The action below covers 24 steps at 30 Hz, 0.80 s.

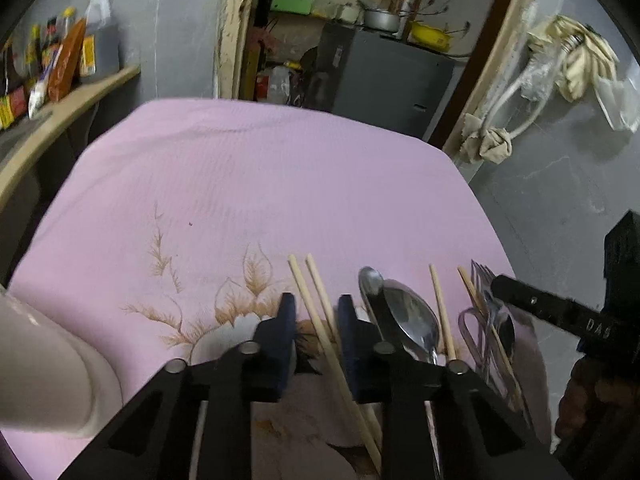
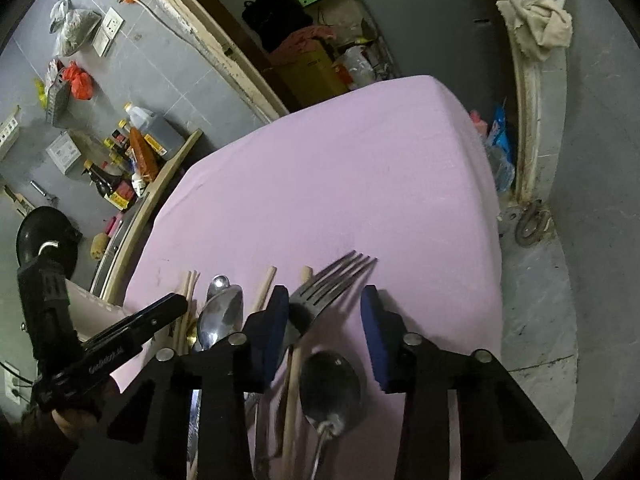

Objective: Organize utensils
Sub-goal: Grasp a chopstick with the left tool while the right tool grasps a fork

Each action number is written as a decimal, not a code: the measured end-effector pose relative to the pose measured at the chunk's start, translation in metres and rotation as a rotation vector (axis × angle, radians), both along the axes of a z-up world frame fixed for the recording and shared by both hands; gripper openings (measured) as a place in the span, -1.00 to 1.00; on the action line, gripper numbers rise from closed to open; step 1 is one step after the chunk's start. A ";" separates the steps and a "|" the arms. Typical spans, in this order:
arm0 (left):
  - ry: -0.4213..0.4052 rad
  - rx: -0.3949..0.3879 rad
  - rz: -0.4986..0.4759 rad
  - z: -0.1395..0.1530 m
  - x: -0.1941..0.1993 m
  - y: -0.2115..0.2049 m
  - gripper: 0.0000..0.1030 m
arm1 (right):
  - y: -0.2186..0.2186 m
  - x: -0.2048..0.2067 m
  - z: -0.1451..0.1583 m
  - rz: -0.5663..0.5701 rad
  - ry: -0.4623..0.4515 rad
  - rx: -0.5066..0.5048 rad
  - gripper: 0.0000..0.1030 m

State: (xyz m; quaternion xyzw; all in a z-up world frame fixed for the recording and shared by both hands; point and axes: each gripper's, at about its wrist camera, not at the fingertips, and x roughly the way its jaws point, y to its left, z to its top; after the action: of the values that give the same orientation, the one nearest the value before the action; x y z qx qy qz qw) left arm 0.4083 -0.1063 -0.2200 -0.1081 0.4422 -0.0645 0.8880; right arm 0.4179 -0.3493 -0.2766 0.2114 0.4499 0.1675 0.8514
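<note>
Utensils laid out in a row on pink cloth (image 1: 280,184). Left gripper (image 1: 316,336) narrowed around chopstick pair (image 1: 320,320), pads near sticks, contact not clear. Right gripper (image 2: 325,336) partly open astride fork (image 2: 332,280), spoon (image 2: 330,388) below; nothing gripped. Chopsticks: light, stiff, prone to roll; pinch both mid-shaft. Fork: smooth steel, slippery; take at neck.
</note>
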 end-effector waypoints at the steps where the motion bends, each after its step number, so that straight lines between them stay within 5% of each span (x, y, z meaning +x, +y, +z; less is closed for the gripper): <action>1: 0.010 -0.016 0.002 -0.001 0.002 0.003 -0.68 | 0.003 0.002 0.000 0.004 0.001 -0.001 -0.38; 18: 0.089 -0.147 0.037 -0.003 0.008 0.018 -0.90 | -0.003 0.020 -0.008 -0.039 0.137 0.099 -0.38; 20: 0.075 -0.150 0.041 0.003 0.003 0.018 -0.90 | 0.000 0.021 -0.009 -0.050 0.164 0.101 -0.67; 24: 0.028 -0.159 0.042 0.021 -0.010 0.019 -0.90 | -0.003 0.016 -0.012 -0.099 0.206 0.157 -0.75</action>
State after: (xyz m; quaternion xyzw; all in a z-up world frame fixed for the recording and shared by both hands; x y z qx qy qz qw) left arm 0.3980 -0.0870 -0.1987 -0.1884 0.4455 -0.0792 0.8716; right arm 0.4342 -0.3521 -0.2883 0.3153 0.5095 0.1374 0.7887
